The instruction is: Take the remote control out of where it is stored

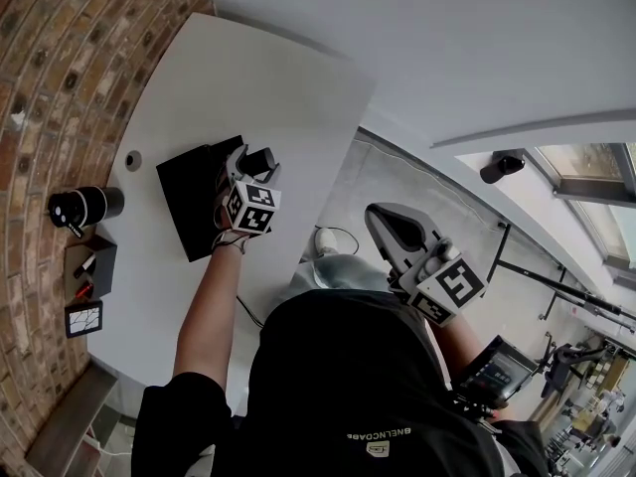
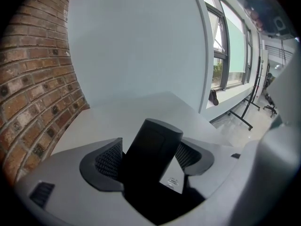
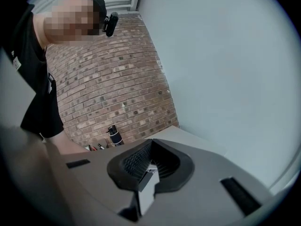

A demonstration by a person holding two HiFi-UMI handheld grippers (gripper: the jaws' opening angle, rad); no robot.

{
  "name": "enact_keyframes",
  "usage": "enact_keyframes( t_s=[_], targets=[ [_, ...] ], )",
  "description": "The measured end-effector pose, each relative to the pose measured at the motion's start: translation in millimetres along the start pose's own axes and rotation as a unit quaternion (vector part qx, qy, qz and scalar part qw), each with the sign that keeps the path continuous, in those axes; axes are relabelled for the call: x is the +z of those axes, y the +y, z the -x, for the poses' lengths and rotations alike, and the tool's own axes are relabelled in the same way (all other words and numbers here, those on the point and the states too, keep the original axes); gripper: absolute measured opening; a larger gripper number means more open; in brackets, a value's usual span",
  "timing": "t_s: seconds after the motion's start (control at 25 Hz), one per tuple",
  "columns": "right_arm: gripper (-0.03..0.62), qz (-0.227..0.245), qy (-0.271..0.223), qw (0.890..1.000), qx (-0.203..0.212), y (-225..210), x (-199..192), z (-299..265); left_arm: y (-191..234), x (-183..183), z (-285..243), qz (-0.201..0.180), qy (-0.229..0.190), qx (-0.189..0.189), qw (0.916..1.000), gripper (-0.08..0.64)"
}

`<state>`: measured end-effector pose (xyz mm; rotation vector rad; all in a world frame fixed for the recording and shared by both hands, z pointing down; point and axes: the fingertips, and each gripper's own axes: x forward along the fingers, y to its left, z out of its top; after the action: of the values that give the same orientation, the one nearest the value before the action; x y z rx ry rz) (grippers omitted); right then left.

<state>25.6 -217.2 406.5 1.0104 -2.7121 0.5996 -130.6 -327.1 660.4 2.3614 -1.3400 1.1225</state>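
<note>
Head view: left gripper (image 1: 253, 163) clamps the remote control (image 2: 153, 147) over the black box (image 1: 184, 197); right gripper (image 1: 394, 225), jaws together and empty, hangs past the table (image 1: 258, 68) edge.

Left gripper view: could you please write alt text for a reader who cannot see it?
The left gripper has its jaws shut on a black remote control, which stands tilted between them above a white table. A brick wall is at the left and windows at the right.

Office/lab-type workspace: exposed brick wall (image 1: 45, 78) along frame left, plain white worktop (image 1: 288, 78) upper centre, large windows (image 1: 586, 167) at right, black equipment stands (image 1: 556, 281) lower right.
</note>
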Motion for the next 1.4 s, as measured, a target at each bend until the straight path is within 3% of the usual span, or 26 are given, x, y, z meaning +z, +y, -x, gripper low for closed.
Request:
enact_keyframes(
  t_s=[0.32, 0.72, 1.4],
  targets=[
    [0.006, 0.000, 0.005, 1.000, -0.005, -6, -2, 2, 1, 1, 2, 0.008, -0.005, 0.005, 0.9999, 0.330],
    [0.006, 0.002, 0.005, 1.000, 0.001, -5, -7, 6, -2, 1, 10, 0.050, -0.012, -0.003, 0.9987, 0.318],
    [0.006, 0.013, -0.003, 0.999, 0.030, 6, -4, 13, 10, 26, 61, 0.071, -0.077, 0.049, 0.9933, 0.288]
  ],
)
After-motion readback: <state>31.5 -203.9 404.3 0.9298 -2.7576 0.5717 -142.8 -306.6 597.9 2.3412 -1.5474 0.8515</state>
